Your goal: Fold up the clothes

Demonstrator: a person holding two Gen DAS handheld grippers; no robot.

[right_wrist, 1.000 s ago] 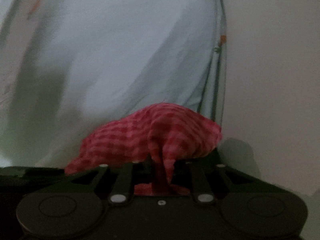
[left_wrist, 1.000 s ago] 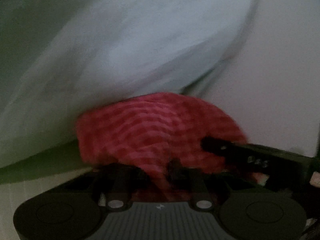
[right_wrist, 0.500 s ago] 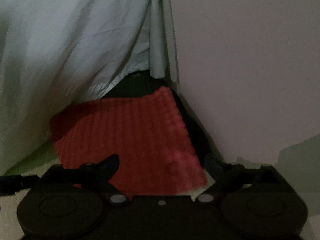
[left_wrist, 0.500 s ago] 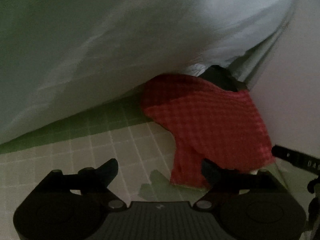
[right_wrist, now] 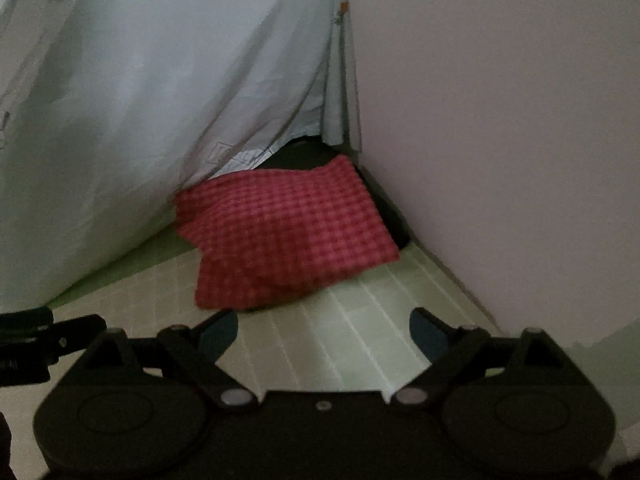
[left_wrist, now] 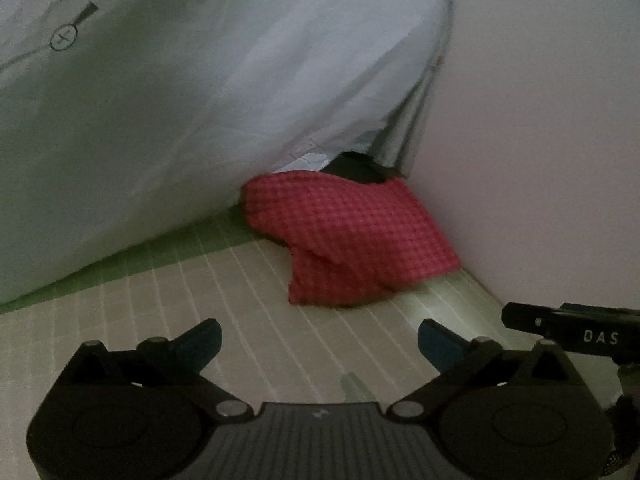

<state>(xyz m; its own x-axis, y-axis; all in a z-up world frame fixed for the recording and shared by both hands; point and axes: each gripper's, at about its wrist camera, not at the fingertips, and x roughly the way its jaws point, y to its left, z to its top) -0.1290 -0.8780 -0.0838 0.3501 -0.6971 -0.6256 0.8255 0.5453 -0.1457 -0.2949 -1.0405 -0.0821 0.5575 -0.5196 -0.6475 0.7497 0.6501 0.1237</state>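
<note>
A folded red checked cloth (left_wrist: 348, 236) lies on the green grid mat (left_wrist: 240, 320) in the corner between a hanging pale sheet and the wall. It also shows in the right wrist view (right_wrist: 288, 236). A dark garment (left_wrist: 360, 168) lies under and behind it. My left gripper (left_wrist: 320, 340) is open and empty, a short way back from the cloth. My right gripper (right_wrist: 324, 330) is open and empty, its left fingertip close to the cloth's near edge. The right gripper's body shows at the left view's right edge (left_wrist: 580, 332).
A large pale sheet (left_wrist: 180, 100) hangs over the left and back, with small printed marks. A plain pinkish wall (right_wrist: 500, 140) closes the right side. The grid mat (right_wrist: 360, 328) runs toward me between the two.
Both grippers held the red cloth, then opened and let it go on the dark garment. They have since drawn back from it.
</note>
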